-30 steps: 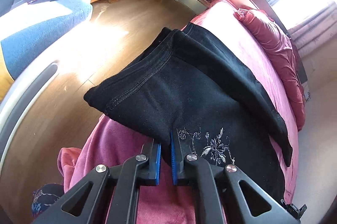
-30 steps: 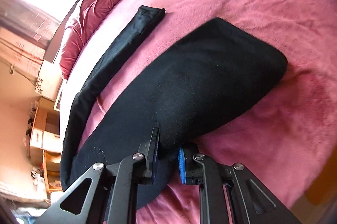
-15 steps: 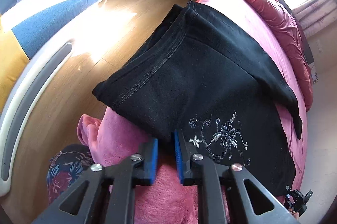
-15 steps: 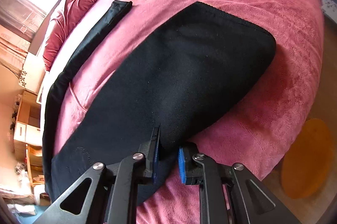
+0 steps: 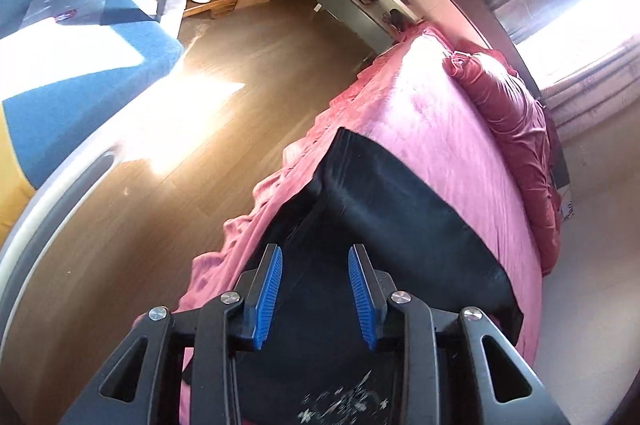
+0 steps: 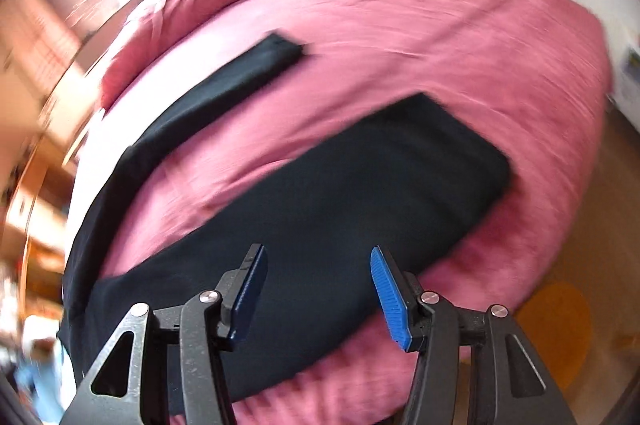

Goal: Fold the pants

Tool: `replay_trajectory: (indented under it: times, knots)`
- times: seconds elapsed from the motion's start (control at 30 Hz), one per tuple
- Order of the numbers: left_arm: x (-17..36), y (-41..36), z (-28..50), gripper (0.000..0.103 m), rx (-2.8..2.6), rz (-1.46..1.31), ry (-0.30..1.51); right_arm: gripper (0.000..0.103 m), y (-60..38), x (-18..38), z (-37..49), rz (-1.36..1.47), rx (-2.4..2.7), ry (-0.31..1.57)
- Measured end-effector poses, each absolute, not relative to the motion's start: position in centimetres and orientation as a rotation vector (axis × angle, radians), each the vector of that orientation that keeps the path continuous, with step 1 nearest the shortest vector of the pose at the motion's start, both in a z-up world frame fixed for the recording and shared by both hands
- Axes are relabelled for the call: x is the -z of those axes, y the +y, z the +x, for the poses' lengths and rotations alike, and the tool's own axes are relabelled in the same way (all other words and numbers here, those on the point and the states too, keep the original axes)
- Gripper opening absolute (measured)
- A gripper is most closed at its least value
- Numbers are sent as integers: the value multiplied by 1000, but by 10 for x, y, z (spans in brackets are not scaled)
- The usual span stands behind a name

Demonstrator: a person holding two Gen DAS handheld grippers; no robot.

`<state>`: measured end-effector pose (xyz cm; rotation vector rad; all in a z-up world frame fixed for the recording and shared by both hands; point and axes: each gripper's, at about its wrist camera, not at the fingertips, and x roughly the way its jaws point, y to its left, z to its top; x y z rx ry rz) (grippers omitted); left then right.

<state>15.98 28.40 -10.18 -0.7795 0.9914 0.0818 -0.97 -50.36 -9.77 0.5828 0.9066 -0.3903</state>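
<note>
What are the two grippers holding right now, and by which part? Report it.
Nothing. The left gripper and right gripper are both open, jaws apart above the black pants, which lie on the pink bed.

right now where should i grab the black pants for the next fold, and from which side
Probably take the black pants at the free cuff of the long leg lying stretched over the pink bedspread. Come in low from the cuff's open end, one finger sliding under the flat cloth. It is a loose end, so it can carry toward the folded part. Both the left gripper and the right gripper are open above the fabric.
</note>
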Motion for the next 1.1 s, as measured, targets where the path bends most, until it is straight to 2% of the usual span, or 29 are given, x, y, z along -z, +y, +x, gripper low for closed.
replay_trajectory:
  times: [0.07,0.2,0.3,0.53,0.8,0.83,0.9,0.93,1.0,1.1]
  knots:
    - [104,285,199,36,-70,-826,997,59,-477,94,10,537,317,931]
    - [122,277,273,42,-50,-904,1047,60,-424,96,42,458,198,986]
    - [143,271,318,55,-44,-923,1102,60,-395,103,60,439,128,1033]
    - [188,264,378,55,-122,-903,1202,62,-360,121,79,415,93,1108]
    - [220,260,399,53,-193,-864,1274,63,-364,134,80,438,138,1164]
    - [220,258,399,41,-188,-847,1265,63,-365,136,79,440,145,1171]
    - [215,250,401,28,-140,-786,1233,64,-365,138,78,443,151,1183]
    - [211,246,402,15,-139,-734,1227,64,-365,139,79,439,151,1186]
    - [198,242,395,9,-118,-691,1181,64,-365,139,82,421,150,1184]
    - [164,239,373,8,-43,-674,1054,64,-362,137,87,408,134,1182]
